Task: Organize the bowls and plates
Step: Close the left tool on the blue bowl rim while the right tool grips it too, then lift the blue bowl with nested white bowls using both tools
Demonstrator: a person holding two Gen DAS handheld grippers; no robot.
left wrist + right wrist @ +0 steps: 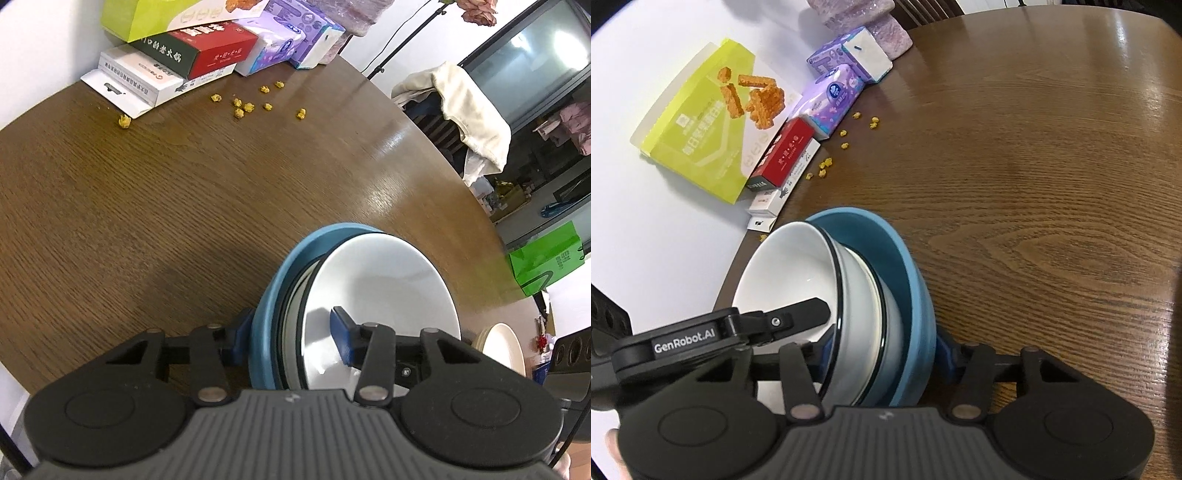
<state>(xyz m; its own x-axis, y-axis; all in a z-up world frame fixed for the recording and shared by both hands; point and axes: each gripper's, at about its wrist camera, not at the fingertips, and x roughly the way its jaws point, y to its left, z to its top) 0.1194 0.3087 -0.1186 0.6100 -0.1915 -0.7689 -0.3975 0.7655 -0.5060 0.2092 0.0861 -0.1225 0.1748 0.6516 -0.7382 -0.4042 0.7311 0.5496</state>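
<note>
Presently catalogued, one nested stack of dishes on a brown wood-grain surface [155, 192], held from both sides.

Item 1: blue round plastic bowl [275, 291], outermost of the stack, tipped up on edge so its rim faces sideways.

Item 2: white ceramic bowl with a dark rim line [384, 280], seated inside the blue one; a second white dish edge shows between the two in the right wrist view.

Item 3: left hand-held gripper [291, 341], partly closed across the stack wall. One blue pad lies outside the blue bowl, the other inside the white bowl, and both appear to press on it.

Item 4: right hand-held gripper [886, 356], also partly closed over the same stack from the opposite side, one finger against the blue bowl's outer wall, the other mostly hidden behind the white bowl's rim.

Item 5: cream-coloured round plates [502, 349], at the surface's near right edge in the left wrist view, apart from the stack.

Item 6: row of cardboard boxes and tissue packs at the far edge, including a lime-green snack box [701, 140], a red carton [785, 153] and a purple tissue pack [831, 101].

Item 7: scattered yellow crumbs [243, 107], loose on the surface just beside the boxes.
</note>
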